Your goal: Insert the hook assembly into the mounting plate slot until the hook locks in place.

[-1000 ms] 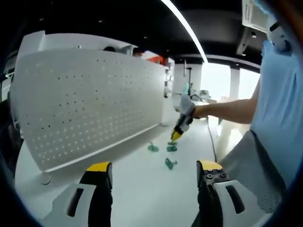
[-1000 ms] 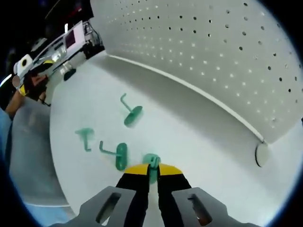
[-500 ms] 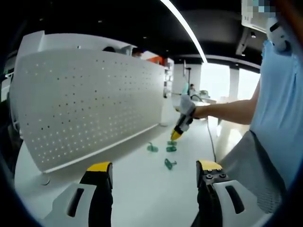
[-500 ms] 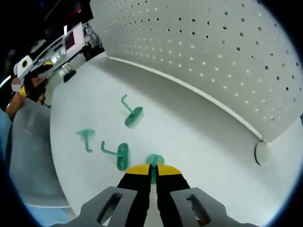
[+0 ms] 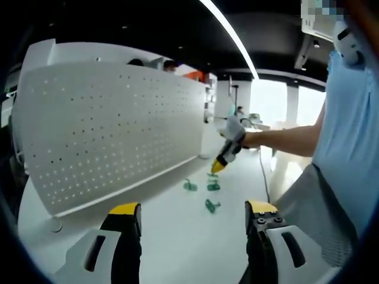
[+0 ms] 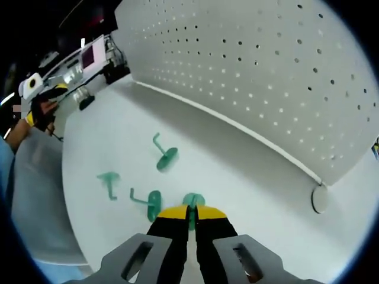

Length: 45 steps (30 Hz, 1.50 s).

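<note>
White table (image 6: 249,177) runs along the foot of a tall perforated mounting plate (image 6: 266,71), which stands upright at the table's back edge; an office interior with a long ceiling light sits behind it in the left gripper view. Right gripper (image 6: 189,214): fingers clenched on a green hook assembly (image 6: 192,204), its round base showing just above the yellow tips and the stem pinched between them. Three more green hooks lie loose on the table: one (image 6: 163,155) nearer the plate, one (image 6: 148,200) just beside the held piece, one (image 6: 108,181) further toward the table's near edge. A round white disc (image 6: 320,199) sits on the table at the plate's corner. Left gripper (image 5: 192,212): fingers spread wide, holding nothing, well back from the hooks. From that view the right gripper (image 5: 218,167) hangs over the cluster of hooks (image 5: 208,188), held in a gloved hand (image 5: 234,131). Handling judgement: hooks look like thin moulded plastic, very light, stiff, smooth enough to twist in a pinch. Best hold appears to be on the stem close to the base, leaving the base free to meet the plate. Plate holes are small, so alignment likely needs a square approach; too hard a push off-axis could snap or flip the piece. Whether the plate's back face offers any catch cannot be told.
</note>
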Available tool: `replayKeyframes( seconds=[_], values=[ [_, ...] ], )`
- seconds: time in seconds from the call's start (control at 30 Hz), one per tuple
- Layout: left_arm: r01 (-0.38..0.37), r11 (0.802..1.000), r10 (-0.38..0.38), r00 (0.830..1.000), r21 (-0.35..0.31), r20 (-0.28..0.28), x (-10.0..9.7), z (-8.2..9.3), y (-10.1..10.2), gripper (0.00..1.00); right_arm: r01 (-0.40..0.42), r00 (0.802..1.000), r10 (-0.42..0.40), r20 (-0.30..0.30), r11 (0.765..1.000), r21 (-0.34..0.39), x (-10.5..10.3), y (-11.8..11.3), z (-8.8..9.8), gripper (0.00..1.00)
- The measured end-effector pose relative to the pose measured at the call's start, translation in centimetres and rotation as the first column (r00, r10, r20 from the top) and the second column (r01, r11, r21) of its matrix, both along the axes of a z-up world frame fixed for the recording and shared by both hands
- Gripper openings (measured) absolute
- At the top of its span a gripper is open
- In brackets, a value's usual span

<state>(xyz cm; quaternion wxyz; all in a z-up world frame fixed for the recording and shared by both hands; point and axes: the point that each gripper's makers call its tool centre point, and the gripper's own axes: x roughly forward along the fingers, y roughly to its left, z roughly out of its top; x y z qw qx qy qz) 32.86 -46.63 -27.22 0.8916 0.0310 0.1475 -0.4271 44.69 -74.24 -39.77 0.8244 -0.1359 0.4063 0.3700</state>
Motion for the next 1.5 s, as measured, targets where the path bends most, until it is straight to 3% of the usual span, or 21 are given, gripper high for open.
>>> replayKeyframes(
  seconds=[0.53,0.9,1.13,1.5],
  values=[
    [0.007,1.0,-0.007,1.0,0.001,-0.006,-0.1,-0.1,-0.1,0.73,0.014,0.994,-0.019,0.11,0.999,0.052,1.2,1.4,3.0,0.01],
    [0.011,1.0,-0.011,1.0,0.0,-0.004,-0.2,-0.1,-0.3,0.72,0.02,0.975,-0.042,0.219,0.995,0.098,1.8,2.6,6.2,0.01],
    [0.012,1.0,-0.012,1.0,-0.003,-0.002,-0.2,0.0,-0.3,0.72,0.034,0.952,-0.071,0.299,0.991,0.129,2.5,3.3,8.2,0.01],
    [0.008,1.0,-0.008,1.0,-0.007,0.003,-0.2,0.1,-0.3,0.72,0.047,0.883,-0.134,0.45,0.979,0.2,3.5,4.1,12.6,0.01]
  ],
)
